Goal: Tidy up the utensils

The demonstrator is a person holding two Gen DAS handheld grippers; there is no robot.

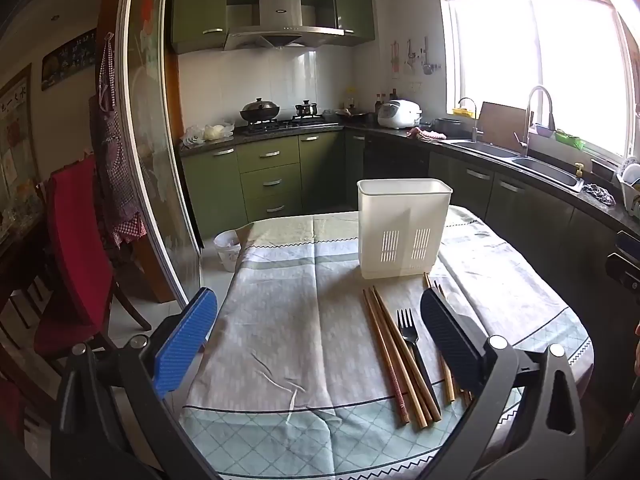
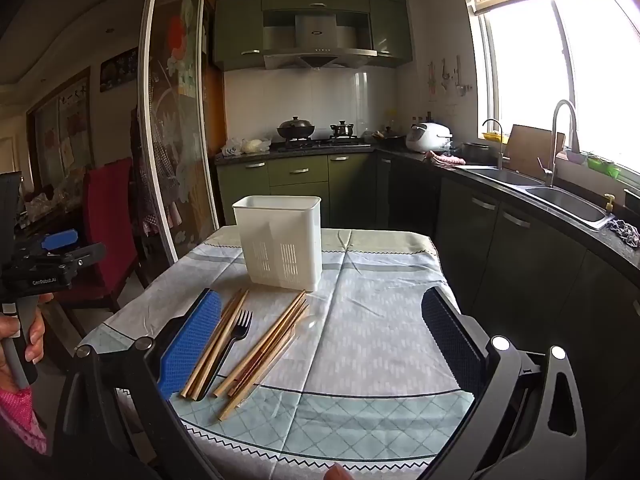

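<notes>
Left wrist view shows your left gripper [image 1: 318,328] spread wide over the pale blue-and-grey patterned tablecloth [image 1: 280,320], with nothing between its blue-padded fingers [image 1: 184,344]. The white plastic utensil holder with slotted sides [image 1: 402,228] stands upright toward the far end of the table. Near it lie the brown wooden chopsticks [image 1: 394,356] and a black plastic fork [image 1: 412,344], just left of the right finger (more chopsticks are partly hidden behind that finger). In the right wrist view, your right gripper [image 2: 320,338] is equally wide and empty; the utensils lie beside its left finger, in two loose bunches. Your left hand [image 2: 20,340] grips its handle at the left edge.
</notes>
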